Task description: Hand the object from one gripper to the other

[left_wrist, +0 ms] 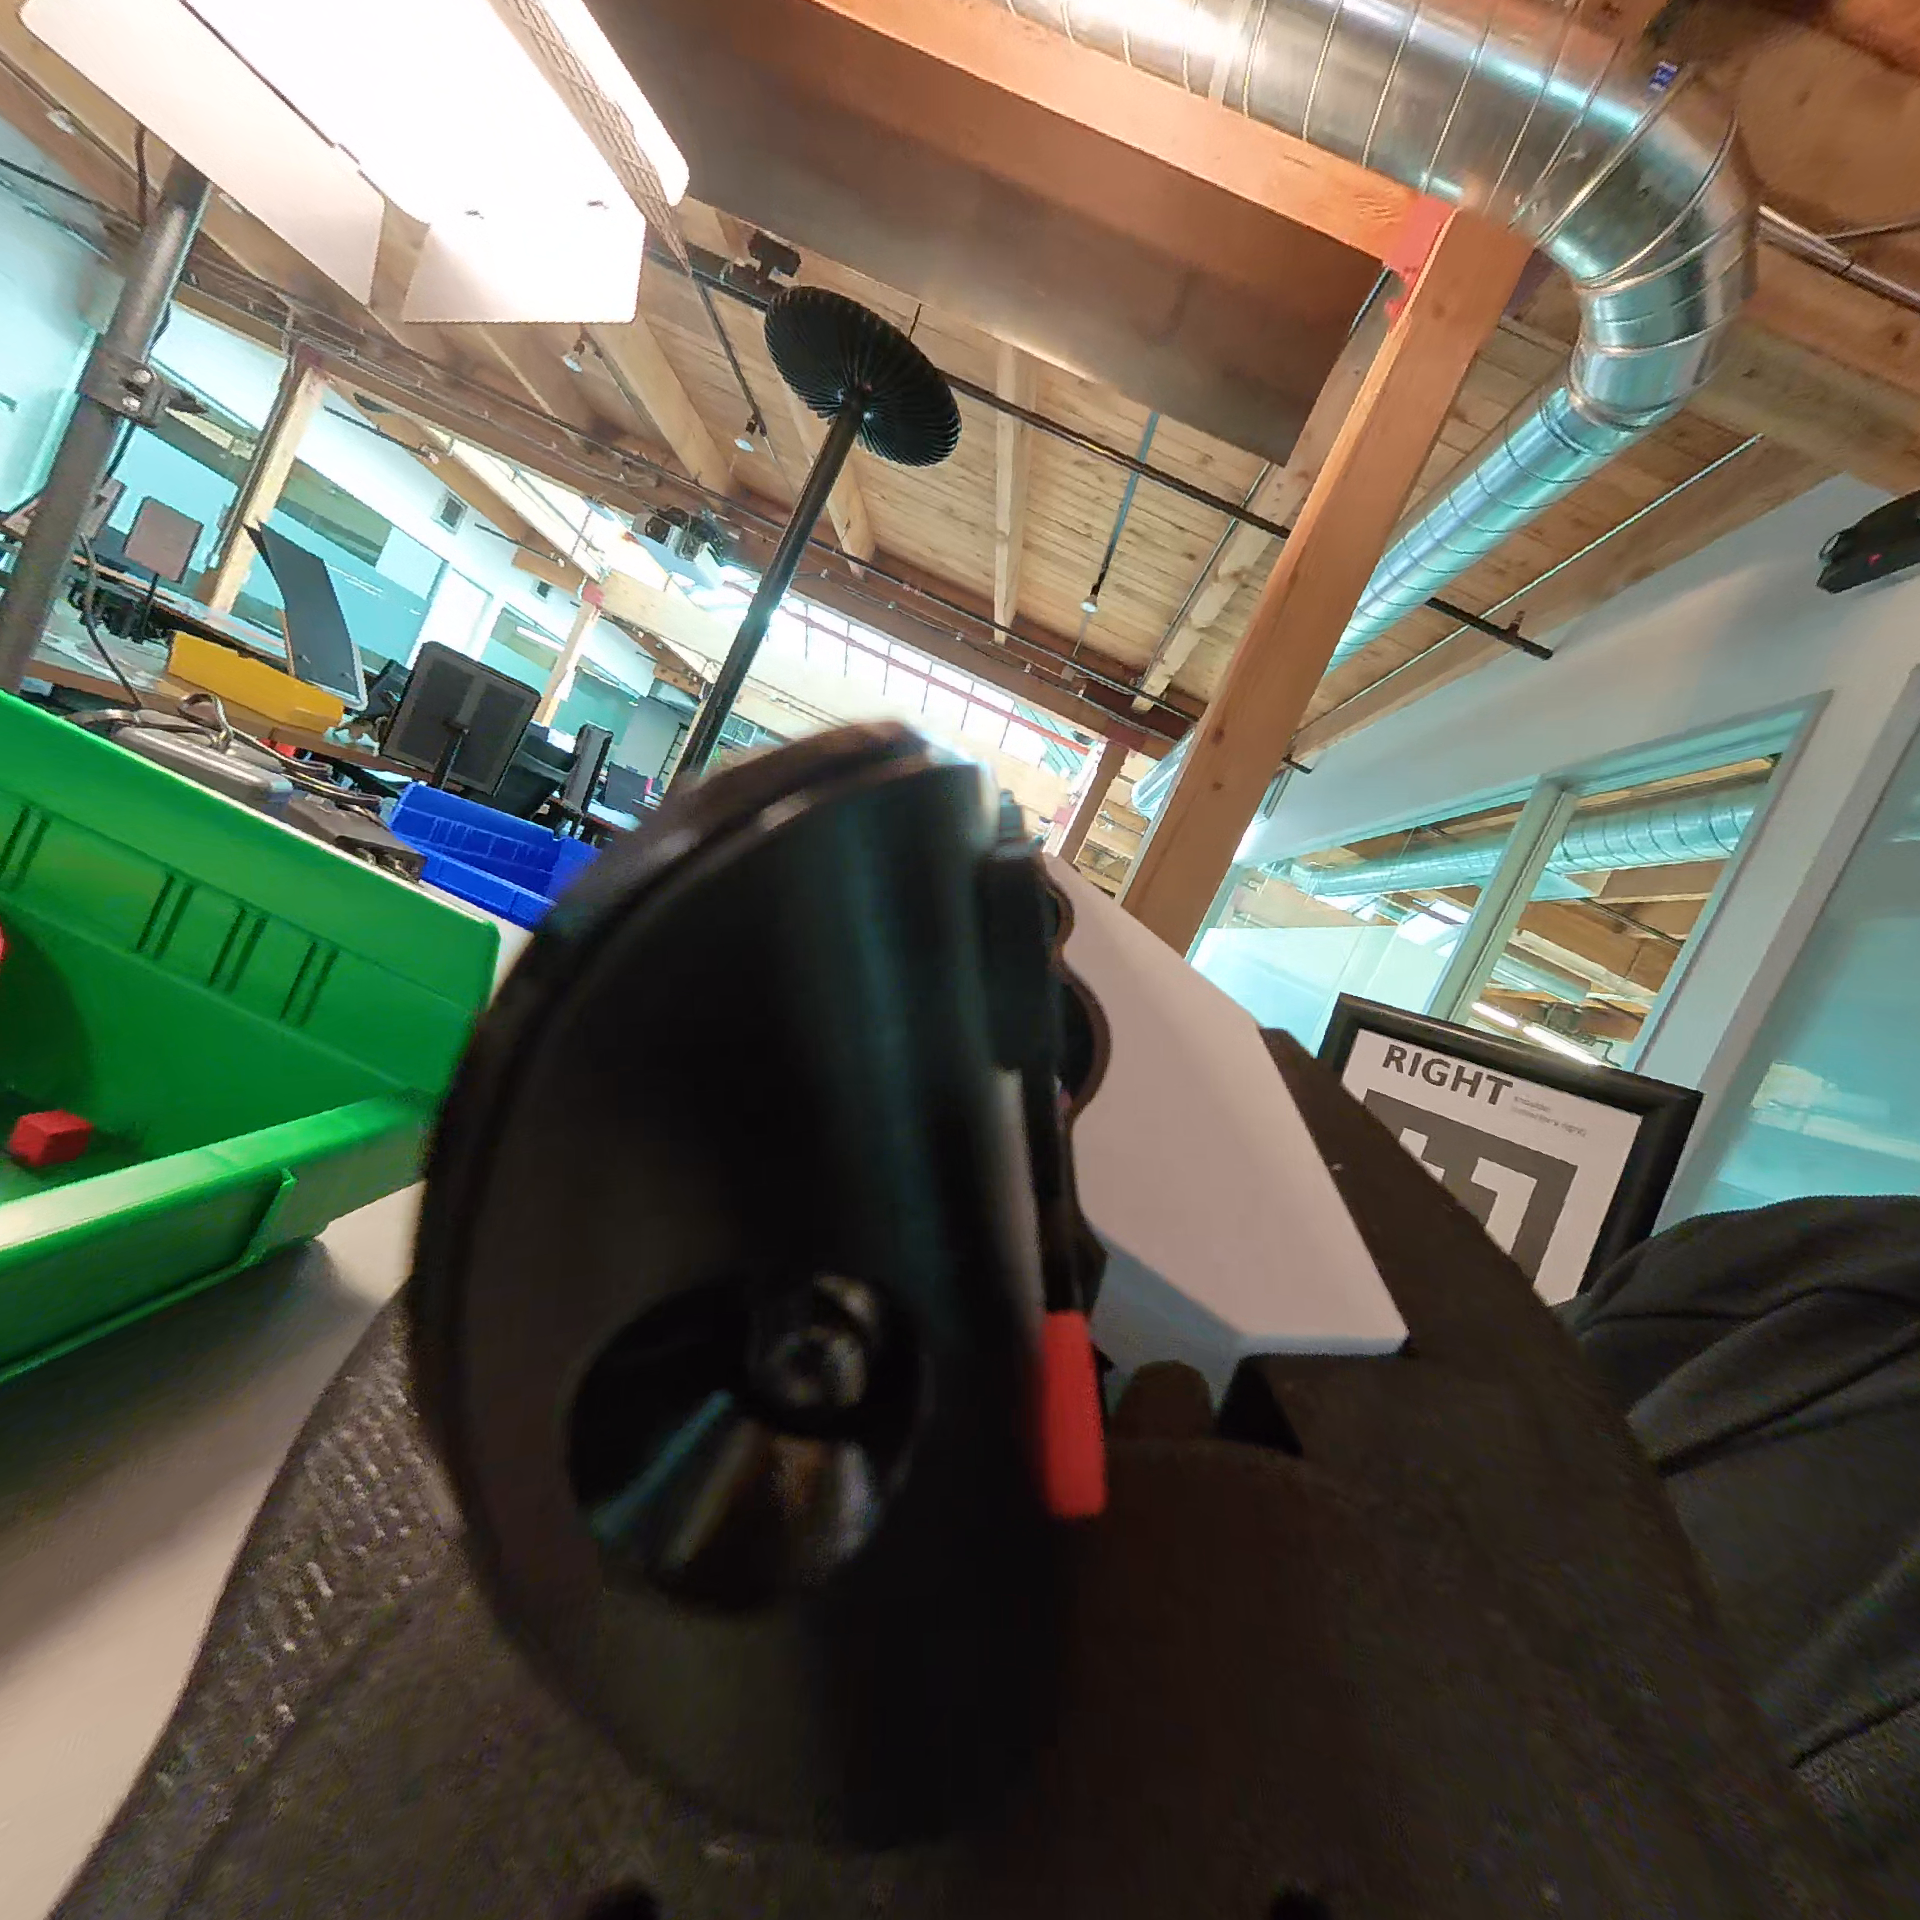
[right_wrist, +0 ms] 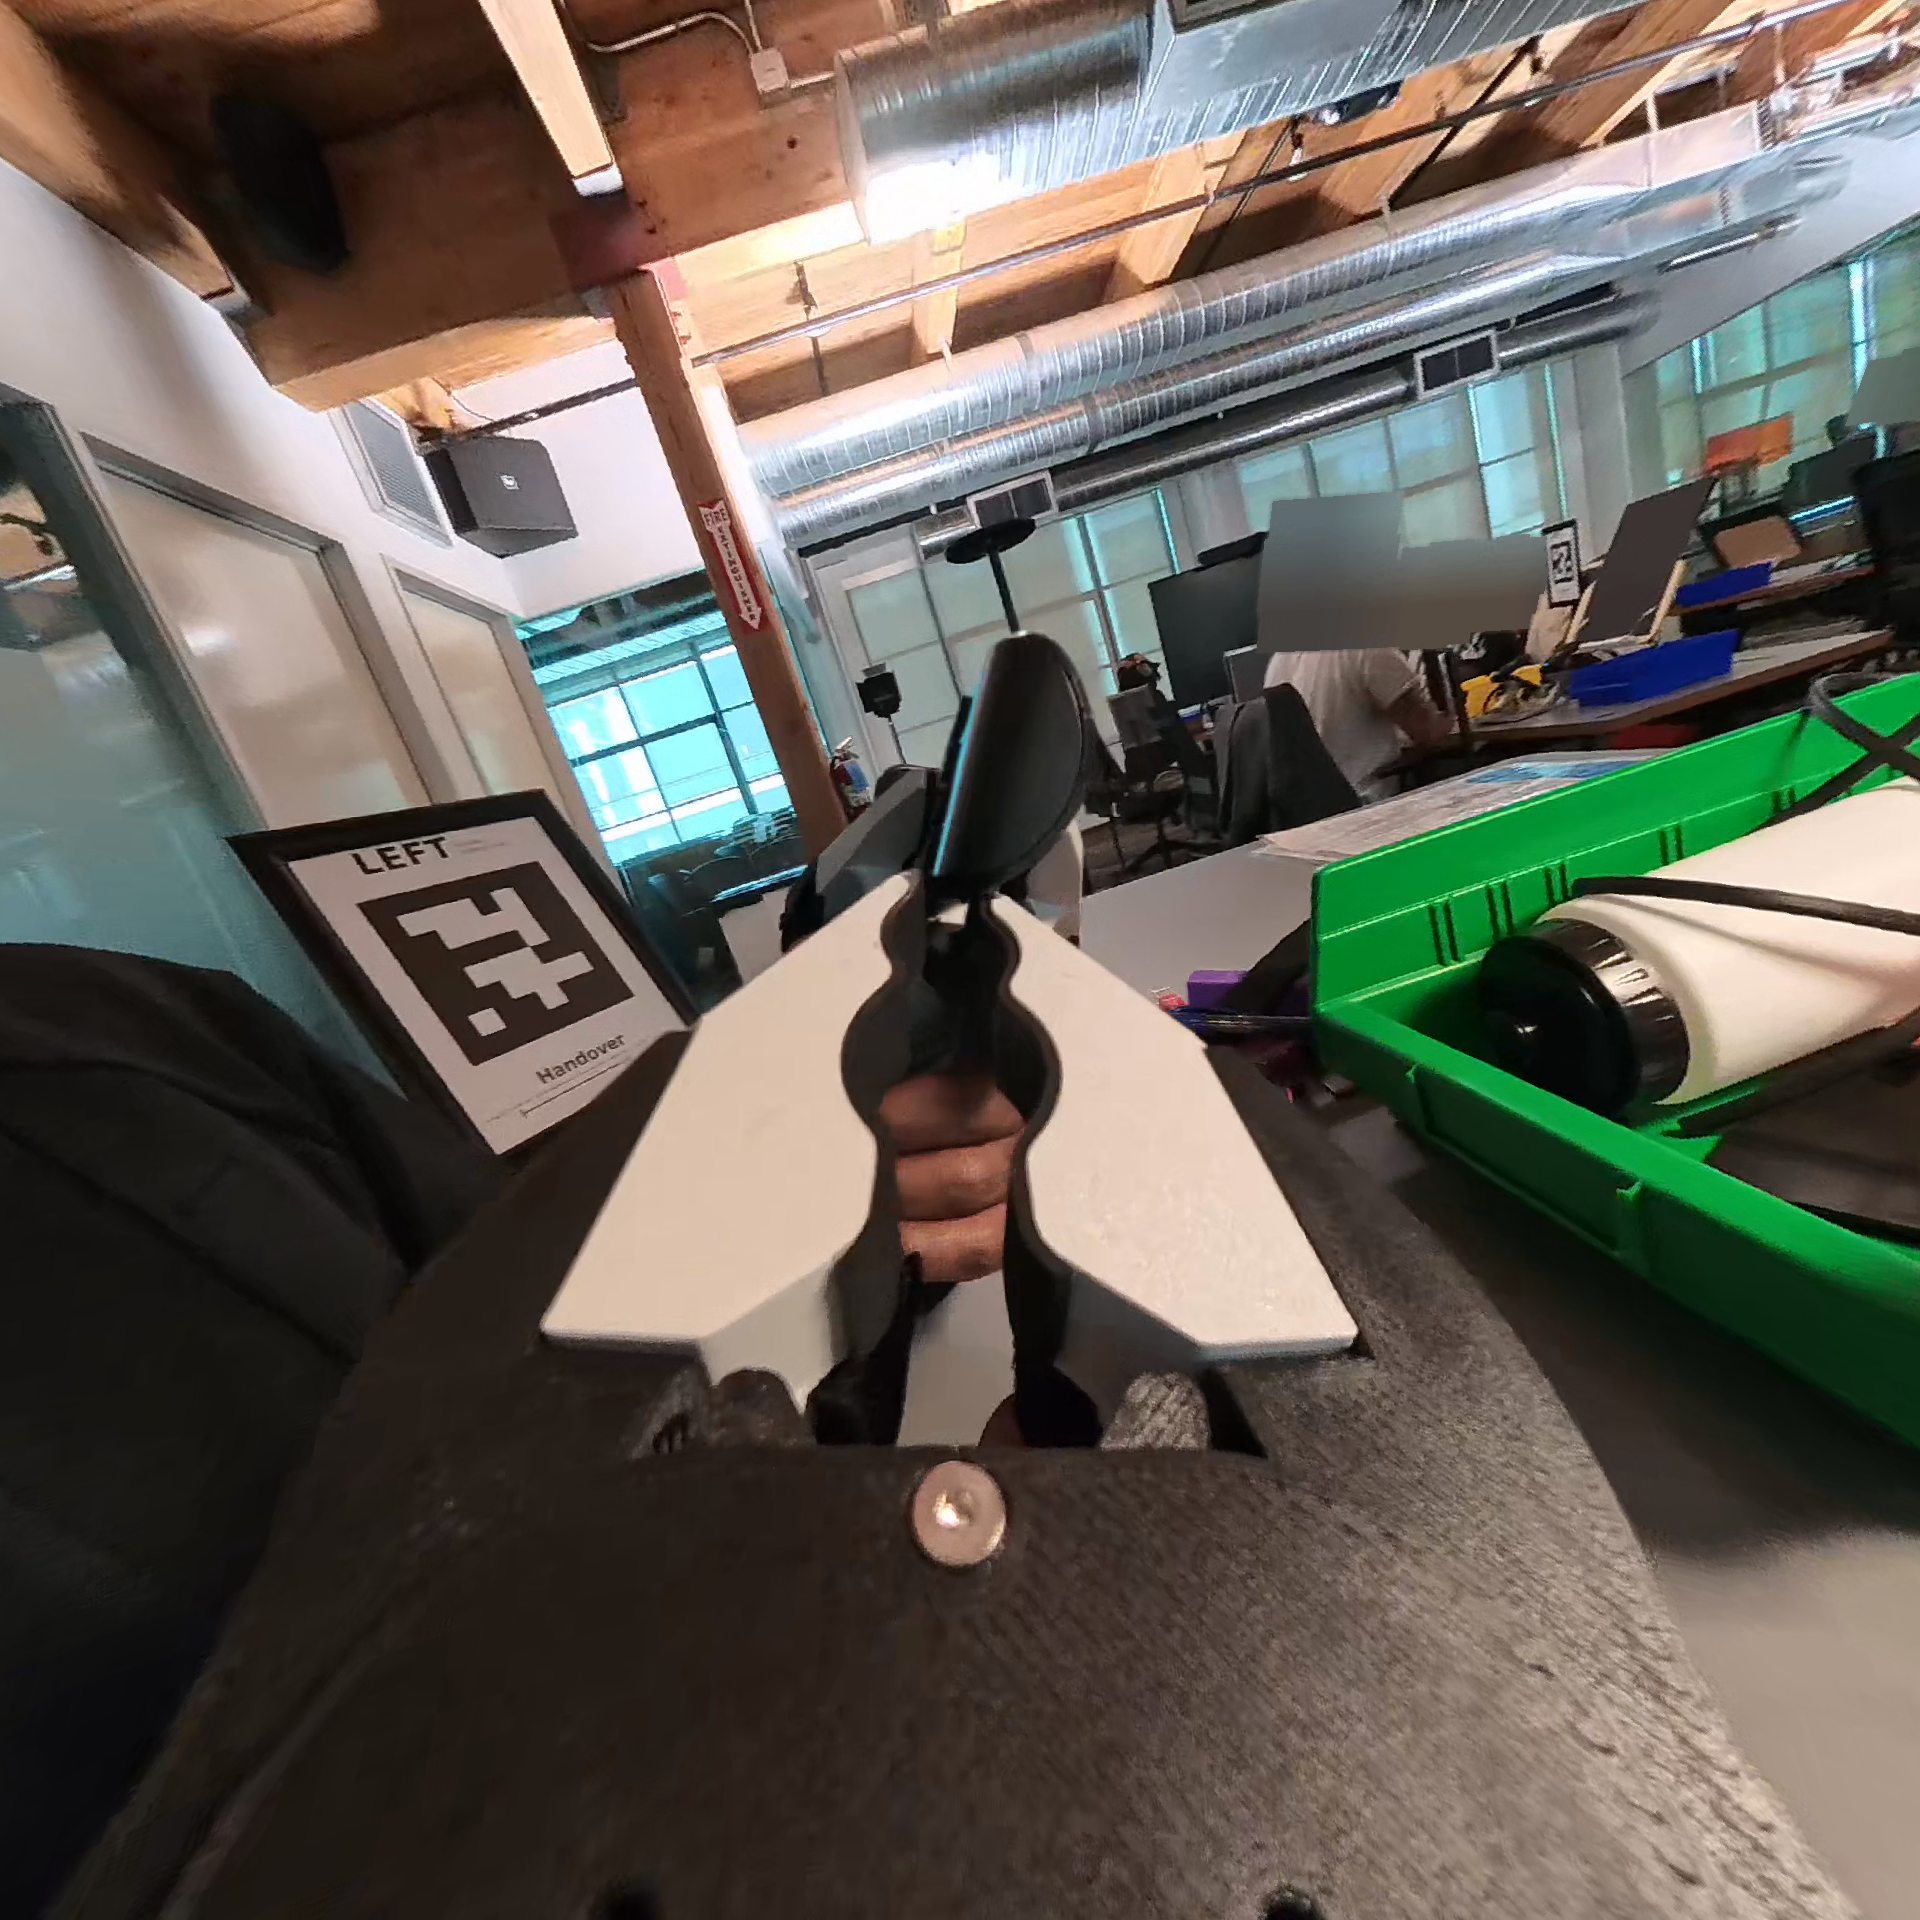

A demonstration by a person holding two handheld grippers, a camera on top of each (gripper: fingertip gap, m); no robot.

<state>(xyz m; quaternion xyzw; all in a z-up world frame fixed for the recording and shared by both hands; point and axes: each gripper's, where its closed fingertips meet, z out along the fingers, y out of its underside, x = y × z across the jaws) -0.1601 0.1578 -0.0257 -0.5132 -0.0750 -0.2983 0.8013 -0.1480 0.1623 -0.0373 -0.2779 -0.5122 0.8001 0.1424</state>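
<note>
A black round disc-shaped object (left_wrist: 748, 1195) with a hub and a small red tab fills the middle of the left wrist view, very close. My left gripper (left_wrist: 1003, 883) is closed on it. Only its right white finger (left_wrist: 1195, 1091) shows; the object hides the other finger. In the right wrist view the object (right_wrist: 1013, 769) stands edge-on just past my right gripper (right_wrist: 961, 899). The right gripper's two white fingers pinch its thin lower part. The left gripper (right_wrist: 873, 831) shows dark behind the object, touching it. A hand (right_wrist: 956, 1153) shows through the finger gap.
A green bin (left_wrist: 239, 987) holding a red block (left_wrist: 47, 1138) sits on the grey table at left. In the right wrist view the green bin (right_wrist: 1455, 1060) holds a white cylinder (right_wrist: 1745, 935) with a black cap. Framed marker cards (left_wrist: 1507, 1153) (right_wrist: 488, 956) stand nearby. A dark sleeve (right_wrist: 156, 1247) is close.
</note>
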